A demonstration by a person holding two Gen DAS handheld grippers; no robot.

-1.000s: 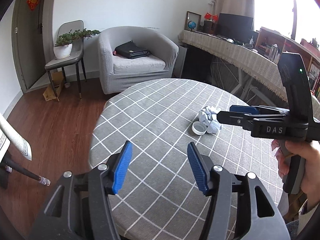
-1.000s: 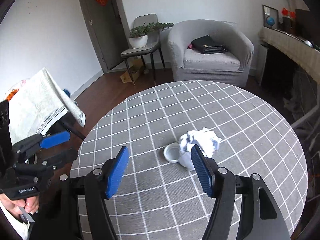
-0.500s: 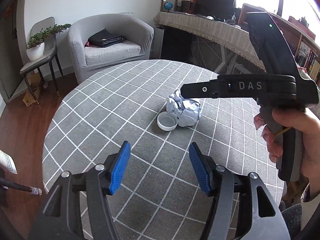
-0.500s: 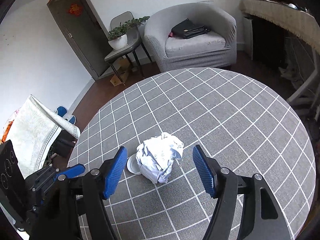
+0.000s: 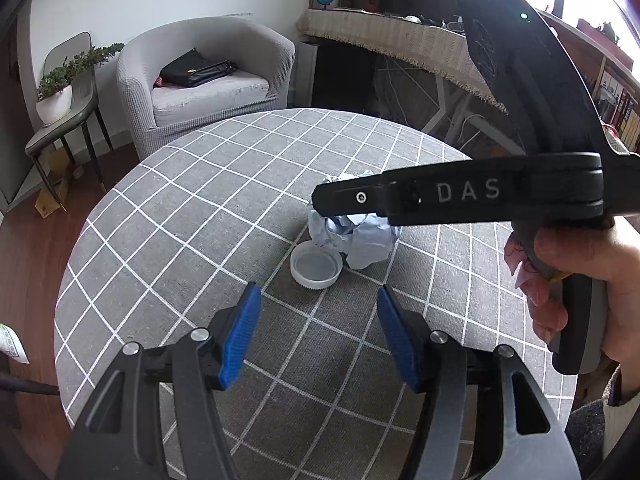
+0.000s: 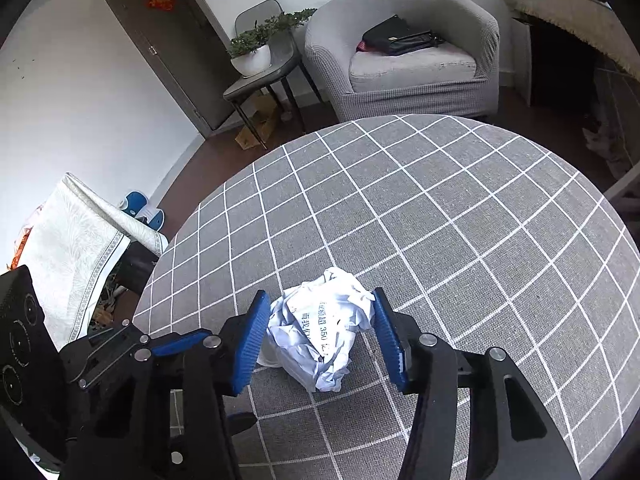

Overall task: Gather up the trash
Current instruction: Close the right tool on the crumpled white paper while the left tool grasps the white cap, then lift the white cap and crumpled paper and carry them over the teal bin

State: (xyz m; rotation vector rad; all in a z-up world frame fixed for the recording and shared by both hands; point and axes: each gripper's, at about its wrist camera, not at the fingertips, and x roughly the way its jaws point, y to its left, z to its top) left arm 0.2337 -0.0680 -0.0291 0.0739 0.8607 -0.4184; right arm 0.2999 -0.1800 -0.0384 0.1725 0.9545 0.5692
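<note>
Crumpled white paper ball w/ blue print [image 6: 322, 334] on grey checked tablecloth [image 6: 460, 240], between closing right gripper [image 6: 318, 334] pads, barely touching. Left gripper [image 5: 318, 334] apart, nr small white plastic lid [image 5: 316, 266].

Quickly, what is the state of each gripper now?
Left gripper: open, holding nothing.
Right gripper: jaws closing around the crumpled paper, not yet pressing on it.
</note>
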